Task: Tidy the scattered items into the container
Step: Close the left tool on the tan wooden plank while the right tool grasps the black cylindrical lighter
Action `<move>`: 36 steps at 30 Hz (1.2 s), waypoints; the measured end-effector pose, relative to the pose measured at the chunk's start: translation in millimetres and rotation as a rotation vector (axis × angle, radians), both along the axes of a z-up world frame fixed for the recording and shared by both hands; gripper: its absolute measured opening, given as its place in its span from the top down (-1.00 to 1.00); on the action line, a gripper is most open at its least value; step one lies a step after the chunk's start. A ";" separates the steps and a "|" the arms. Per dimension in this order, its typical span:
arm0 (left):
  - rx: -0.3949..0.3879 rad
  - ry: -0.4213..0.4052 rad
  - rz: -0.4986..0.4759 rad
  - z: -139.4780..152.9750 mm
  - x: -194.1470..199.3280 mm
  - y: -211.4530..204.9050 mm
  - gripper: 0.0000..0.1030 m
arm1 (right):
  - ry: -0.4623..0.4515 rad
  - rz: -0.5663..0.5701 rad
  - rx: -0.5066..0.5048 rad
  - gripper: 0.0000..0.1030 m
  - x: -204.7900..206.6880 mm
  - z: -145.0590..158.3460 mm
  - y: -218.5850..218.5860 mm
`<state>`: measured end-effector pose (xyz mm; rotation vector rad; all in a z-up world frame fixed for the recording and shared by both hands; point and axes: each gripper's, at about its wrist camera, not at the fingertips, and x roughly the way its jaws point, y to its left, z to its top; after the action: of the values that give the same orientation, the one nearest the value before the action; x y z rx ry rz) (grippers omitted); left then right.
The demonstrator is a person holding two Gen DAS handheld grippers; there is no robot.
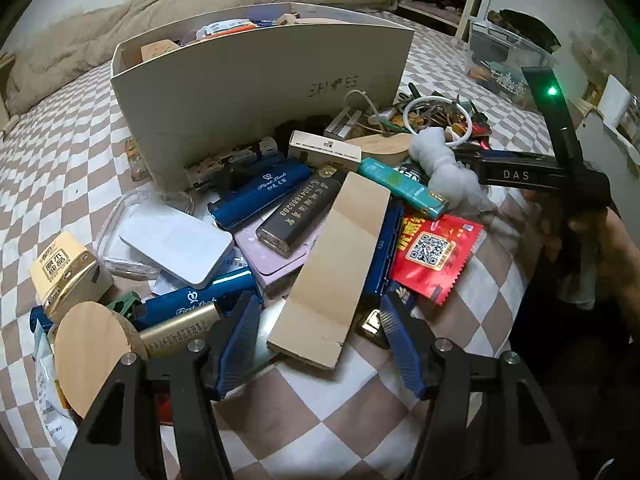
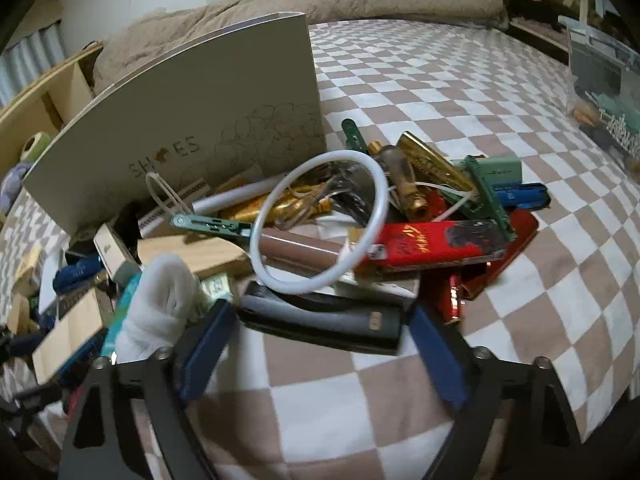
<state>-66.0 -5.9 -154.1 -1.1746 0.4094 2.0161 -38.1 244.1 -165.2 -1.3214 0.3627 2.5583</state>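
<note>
I see the bed (image 1: 60, 128) under its checked cover, carrying the beige shoe box (image 1: 260, 92) at twelve o'clock, already part filled. The scattered heap lies against its near wall. My left tongs (image 1: 316, 340) stand partly open astride the tan cardboard strip (image 1: 340, 268), pads not pressing it. My right tongs (image 2: 320, 340) bracket the black flat case (image 2: 320, 322) at twelve o'clock; I cannot tell whether they grip. The white ring (image 2: 320, 220) lies beyond.

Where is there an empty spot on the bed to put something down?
The checkered sheet is bare to the right of the shoe box, beyond the red case. Right in front of the box the pile is packed tight.
</note>
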 end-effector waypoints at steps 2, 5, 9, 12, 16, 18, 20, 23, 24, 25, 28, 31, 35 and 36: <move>-0.007 0.005 -0.003 -0.3 1.5 1.0 -0.19 | 0.000 0.023 0.015 -0.58 1.2 0.8 0.6; 0.001 -0.001 0.002 0.4 3.1 0.7 -0.12 | -0.001 0.043 0.023 -0.58 3.9 1.6 0.8; -0.007 0.011 0.018 0.5 3.6 0.2 0.14 | -0.003 0.058 0.022 -0.58 9.0 3.2 2.9; 0.002 -0.002 0.026 1.4 3.0 -0.9 0.19 | -0.007 0.071 0.017 -0.58 15.2 5.4 5.3; 0.000 0.000 0.025 2.3 6.1 0.3 0.21 | -0.014 0.082 0.019 -0.58 22.9 7.0 7.8; 0.003 -0.006 0.022 2.7 7.7 0.9 0.24 | -0.018 0.084 0.019 -0.58 24.8 8.1 9.3; -0.003 -0.010 0.019 3.2 11.3 2.8 0.27 | -0.019 0.081 0.019 -0.58 27.6 8.8 9.7; -0.012 -0.013 0.014 3.3 19.3 5.2 0.30 | -0.021 0.078 0.021 -0.58 30.7 9.2 10.0; -0.016 -0.013 0.014 2.9 21.1 5.7 0.31 | -0.022 0.081 0.025 -0.58 31.6 9.5 9.5; -0.022 -0.011 0.015 2.6 23.2 6.2 0.31 | -0.024 0.084 0.031 -0.58 32.3 9.6 8.8; -0.044 0.011 0.019 2.5 28.8 9.0 0.31 | -0.030 0.098 0.053 -0.58 35.2 8.8 6.3; -0.065 0.027 0.027 2.5 28.8 14.7 0.31 | -0.031 0.108 0.064 -0.58 37.3 7.5 5.7; -0.090 0.048 0.032 2.1 26.1 23.4 0.30 | -0.026 0.102 0.057 -0.58 38.2 6.7 5.1; -0.100 0.055 0.031 1.7 25.7 25.8 0.30 | -0.024 0.103 0.055 -0.58 38.5 6.8 4.8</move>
<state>-40.3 19.8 -152.4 -1.1942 0.5282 2.0796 0.5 248.8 -158.4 -1.3837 0.2235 2.6124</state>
